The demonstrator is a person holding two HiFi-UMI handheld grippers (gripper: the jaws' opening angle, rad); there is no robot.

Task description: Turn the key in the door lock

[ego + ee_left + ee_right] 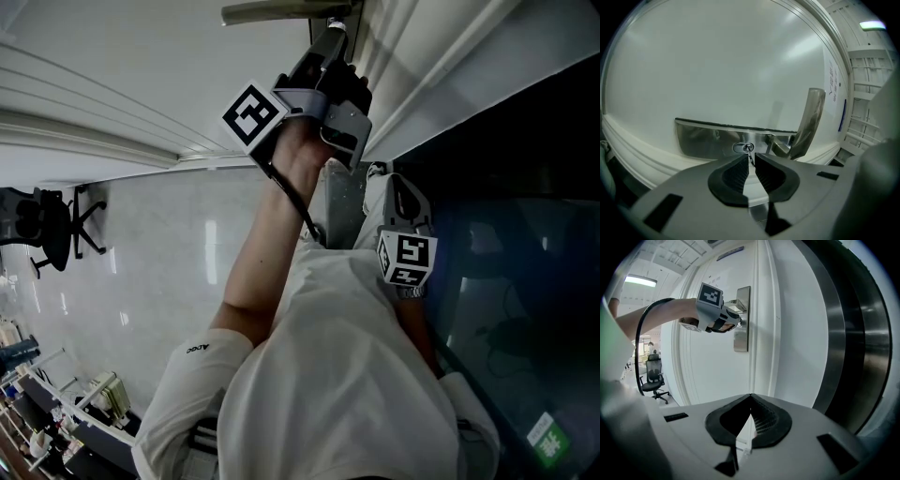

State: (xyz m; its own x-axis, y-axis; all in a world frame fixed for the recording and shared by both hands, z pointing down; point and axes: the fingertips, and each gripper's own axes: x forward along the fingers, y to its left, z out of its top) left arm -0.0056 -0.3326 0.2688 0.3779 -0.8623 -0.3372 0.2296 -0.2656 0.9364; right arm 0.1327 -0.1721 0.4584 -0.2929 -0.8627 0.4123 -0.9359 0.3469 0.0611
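Head view: we reach our bare left forearm [253, 262] far out to the white panelled door [112, 56]. The left gripper [334, 28] at its end has its tips at the lock, just below the one brushed-metal lever handle [281, 11]. Our right hand sits near the body, to the right of that arm, with the right gripper [380, 173] aimed at the door edge beside a dark glass panel [525, 216]. We count two grippers, each with one marker cube. One black cable [298, 202] hangs from the left one, and one black office chair [56, 225] stands at the far left.

Left gripper view: the jaws stand almost together, with only a thin slit between the ribbed black pads [733, 173]. Their tips pinch the one thin metal key [750, 158], which sticks out of the oval keyhole [743, 148] in the single stainless-steel lock plate [708, 138]. The lever handle [808, 124] stands just to the right of the keyhole.

Right gripper view: our right gripper [750, 394] has its jaws closed tip to tip with nothing between them, and it points at the door from near and low. Far off at upper left, the left gripper [738, 323] meets the lock plate [740, 341] with the forearm [656, 317] held out level. The cable [640, 352] loops down from it, and the chair [654, 376] stands beyond. We cannot make out the key from here.
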